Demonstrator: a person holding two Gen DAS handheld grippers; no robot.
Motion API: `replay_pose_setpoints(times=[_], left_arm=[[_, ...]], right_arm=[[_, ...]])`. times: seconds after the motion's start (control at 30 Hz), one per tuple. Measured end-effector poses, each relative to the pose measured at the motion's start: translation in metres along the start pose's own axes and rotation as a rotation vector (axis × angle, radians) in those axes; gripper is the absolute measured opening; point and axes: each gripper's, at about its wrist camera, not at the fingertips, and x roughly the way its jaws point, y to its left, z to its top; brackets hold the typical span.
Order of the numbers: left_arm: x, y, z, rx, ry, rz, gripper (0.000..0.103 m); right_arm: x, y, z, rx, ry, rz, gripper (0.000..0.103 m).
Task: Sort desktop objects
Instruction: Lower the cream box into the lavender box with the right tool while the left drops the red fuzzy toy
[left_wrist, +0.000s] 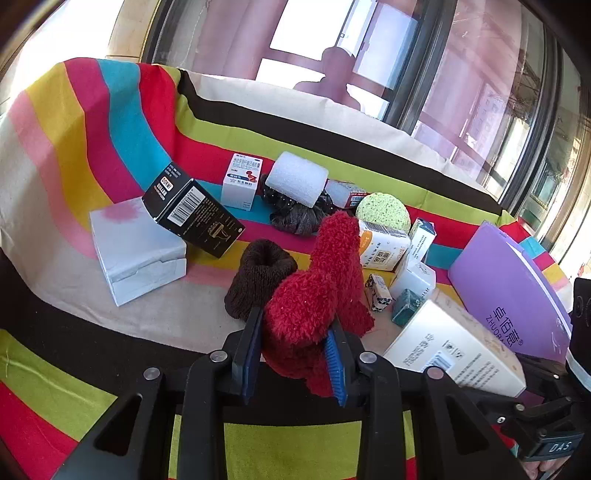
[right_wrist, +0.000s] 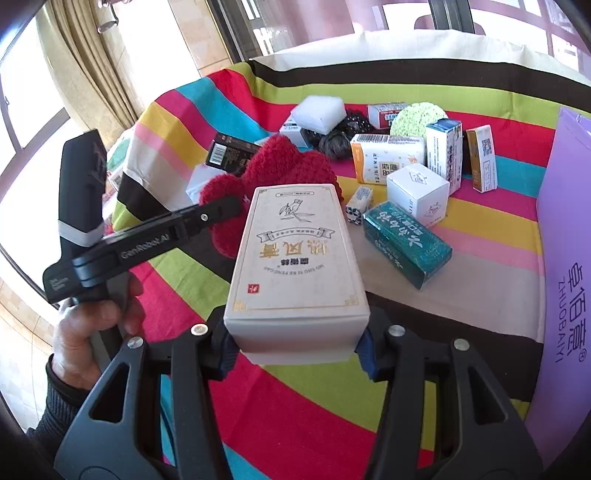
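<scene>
Both hands loaded — sorting under way
Left gripper (left_wrist: 295, 354) fingers clamped the red fuzzy sock (left_wrist: 317, 295); right gripper (right_wrist: 295, 343) fingers clamped a white box (right_wrist: 295, 258) above the striped surface (right_wrist: 461, 288).

Both wrist cameras look forward and steeply down from close above the striped cloth (left_wrist: 110, 155), the left from the near-left, the right from further right, sharing the purple box (left_wrist: 513, 295) and the clutter beside it
</scene>
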Motion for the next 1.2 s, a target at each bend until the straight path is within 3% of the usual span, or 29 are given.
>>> replay_pose_setpoints(times=[0.2,0.47,0.67,0.77,1.0,1.2], left_arm=[[-0.015,-0.004,-0.010,-0.026,-0.029,-0.031,0.030],[-0.049,-0.029,0.004,-0.019,-0.098,-0.076,0.029],[-0.085,-0.080,0.016,0.035,-0.176,-0.174,0.029],[-0.095,-0.117,0.017,0.074,-0.189,-0.241,0.029],[-0.075,-0.215,0.000,0.195,-0.101,-0.365,0.030],[-0.068,-0.278,-0.032,0.351,-0.049,-0.397,0.030]], right_arm=[[-0.030,-0.002,-0.001,0.021,-0.061,-0.001,0.054],[-0.105,-0.012,-0.001,0.088,-0.237,0.013,0.054],[-0.162,-0.043,-0.014,0.165,-0.346,-0.107,0.054],[-0.188,-0.067,-0.025,0.209,-0.377,-0.218,0.054],[-0.220,-0.119,-0.052,0.328,-0.394,-0.404,0.054],[-0.233,-0.138,-0.071,0.361,-0.382,-0.491,0.055]])
